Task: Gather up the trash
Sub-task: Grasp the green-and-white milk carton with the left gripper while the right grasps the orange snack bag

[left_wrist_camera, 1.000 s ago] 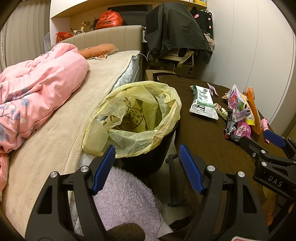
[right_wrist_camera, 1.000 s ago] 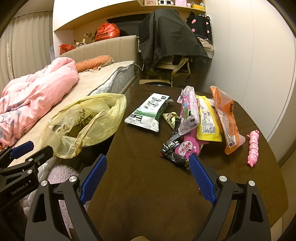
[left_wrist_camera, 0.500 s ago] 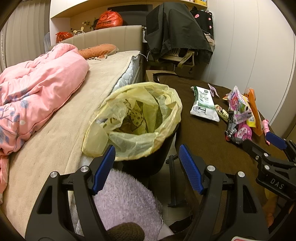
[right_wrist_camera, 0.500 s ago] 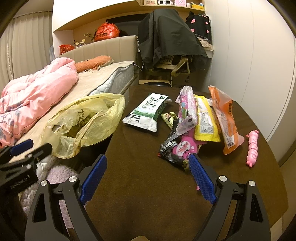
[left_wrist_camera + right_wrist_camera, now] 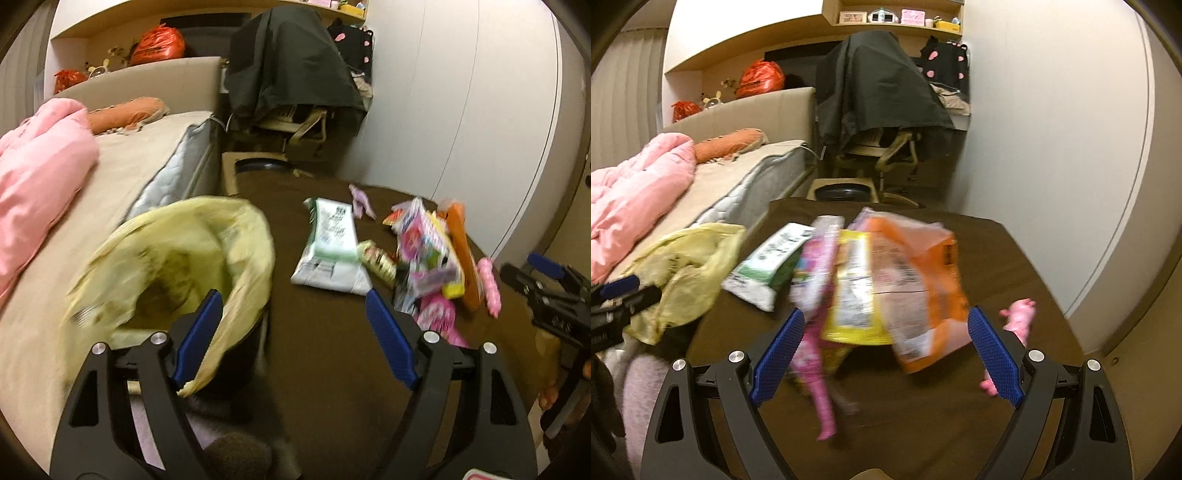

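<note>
1. Left wrist view: the left hand-held gripper (image 5: pixel 293 325) is level and points forward, its blue fingers spread wide with nothing between them. It hangs over the near left edge of the brown bench (image 5: pixel 325 354).
2. Its left finger overlaps the yellow bin bag (image 5: pixel 166 266) lining a dark bin just left of the bench, between the bench and the bed (image 5: pixel 122 177).
3. The trash lies on the far right part of the bench: a white and green packet (image 5: pixel 332 247), a small gold wrapper (image 5: pixel 378 262) touching it, then a blurred heap of pink wrappers (image 5: pixel 424 254), an orange bag (image 5: pixel 461 251) and a pink toy (image 5: pixel 489 284).
4. The right hand-held gripper (image 5: pixel 546 284) shows at the right edge, too small to judge its fingers here.
5. Right wrist view: the right hand-held gripper (image 5: pixel 886 354) points forward low over the bench (image 5: pixel 997 258), fingers spread, gripping nothing.
6. The heap sits right ahead of the gap: orange bag (image 5: pixel 919 288), yellow packet (image 5: pixel 855 291), pink wrappers (image 5: pixel 816 280), all overlapping and blurred.
7. The pink toy (image 5: pixel 1019 317) lies beside the right finger; the white and green packet (image 5: pixel 768 269) lies left.
8. A pink quilt (image 5: pixel 635 192) covers the bed, and a draped chair (image 5: pixel 879 96) stands far behind.
</note>
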Demonstrator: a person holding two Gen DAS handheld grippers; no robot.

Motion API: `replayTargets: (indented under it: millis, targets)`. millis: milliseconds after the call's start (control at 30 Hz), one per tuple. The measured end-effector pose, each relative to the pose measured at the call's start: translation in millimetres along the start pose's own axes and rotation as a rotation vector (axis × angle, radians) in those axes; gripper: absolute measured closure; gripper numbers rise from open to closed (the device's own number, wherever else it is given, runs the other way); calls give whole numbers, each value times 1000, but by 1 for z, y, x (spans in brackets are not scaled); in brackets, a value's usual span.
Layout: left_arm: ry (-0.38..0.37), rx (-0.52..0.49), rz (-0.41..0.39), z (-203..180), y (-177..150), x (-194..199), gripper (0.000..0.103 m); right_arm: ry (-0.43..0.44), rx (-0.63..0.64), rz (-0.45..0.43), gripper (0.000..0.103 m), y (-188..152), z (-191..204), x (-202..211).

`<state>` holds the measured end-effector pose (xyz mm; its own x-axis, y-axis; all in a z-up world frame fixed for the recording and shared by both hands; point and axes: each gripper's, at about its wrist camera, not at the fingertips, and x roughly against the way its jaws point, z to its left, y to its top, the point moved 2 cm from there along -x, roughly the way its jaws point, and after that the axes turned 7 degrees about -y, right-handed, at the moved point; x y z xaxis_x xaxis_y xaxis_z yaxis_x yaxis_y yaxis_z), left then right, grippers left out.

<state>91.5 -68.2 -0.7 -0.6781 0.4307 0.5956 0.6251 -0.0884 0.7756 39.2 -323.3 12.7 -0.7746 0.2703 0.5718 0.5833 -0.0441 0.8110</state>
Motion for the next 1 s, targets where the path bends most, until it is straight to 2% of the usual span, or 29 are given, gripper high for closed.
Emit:
replayTargets:
  millis: [200, 333, 467, 533, 667, 800, 867, 933, 967, 1000]
  targets:
    - [-53, -31, 127, -16, 27, -70, 27, -11, -19, 7, 17, 4, -38, -26]
    - [-78, -24, 154, -18, 43, -101, 29, 1, -49, 26, 17, 8, -57, -43]
    - [-82, -29, 165, -20, 58, -125, 31, 66, -65, 65, 17, 13, -64, -69]
    - [-64, -35, 182, -21, 60, -135, 34, 126, -73, 88, 17, 18, -61, -80]
    - [-51, -10, 192, -18, 61, -144, 34, 242, -24, 97, 17, 29, -44, -92]
    - [-48, -3, 191, -15, 60, -145, 34, 262, 93, 97, 17, 27, -19, -94]
    - [-51, -7, 207, -17, 61, -150, 35, 217, 117, 93, 23, 23, -14, -97]
    - [-55, -11, 234, -18, 63, -159, 38, 198, 94, 127, 47, 20, -16, -107]
    - [-56, -14, 245, -18, 64, -163, 39, 206, 73, 144, 50, 17, -19, -109]
    - [-53, -20, 257, -19, 66, -168, 39, 225, 43, 167, 57, 15, -23, -114]
